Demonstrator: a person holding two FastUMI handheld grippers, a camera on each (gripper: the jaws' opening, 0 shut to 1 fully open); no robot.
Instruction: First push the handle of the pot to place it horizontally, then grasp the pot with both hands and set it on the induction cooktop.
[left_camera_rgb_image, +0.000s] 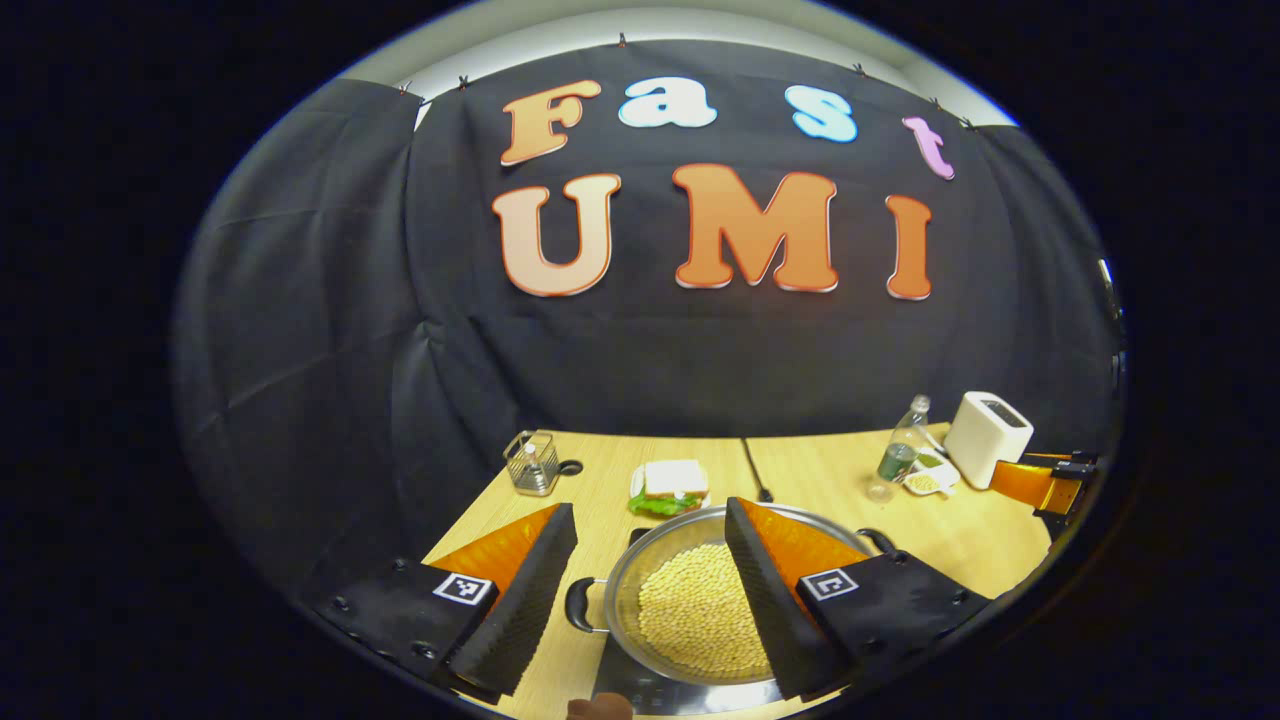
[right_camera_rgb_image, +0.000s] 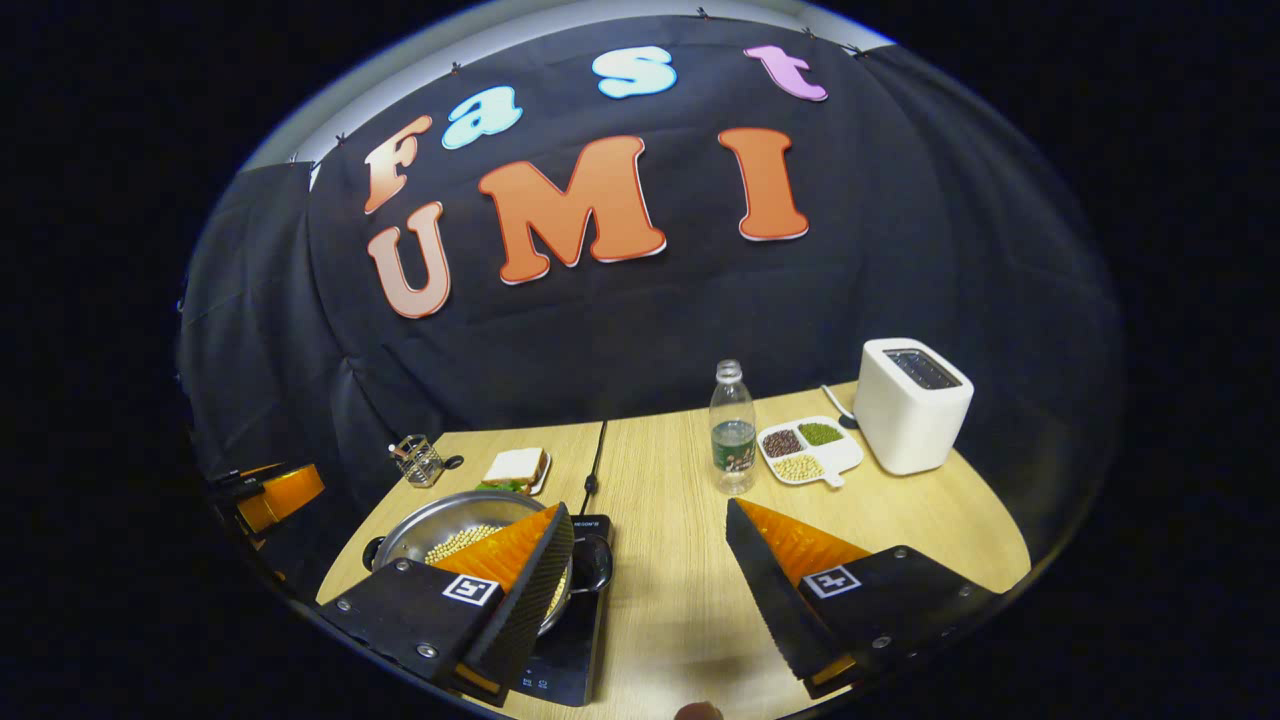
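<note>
One bottle (right_camera_rgb_image: 733, 428) beside toaster (right_camera_rgb_image: 912, 404)

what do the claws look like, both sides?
Both alike. Left claw: two wedge-shaped fingers with ribbed inner faces, on black bolted plates, each plate carrying a small square black-and-white marker. Right claw: same build, same markers. No cables or sleeves visible.

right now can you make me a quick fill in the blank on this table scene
1. The pot is filled with pale ____.
2. The pot sits on the black ____.
3. The white toaster stands beside a divided ____ of beans.
4. Between the dish and the cooktop stands a clear ____.

Missing words: beans; cooktop; dish; bottle
</note>
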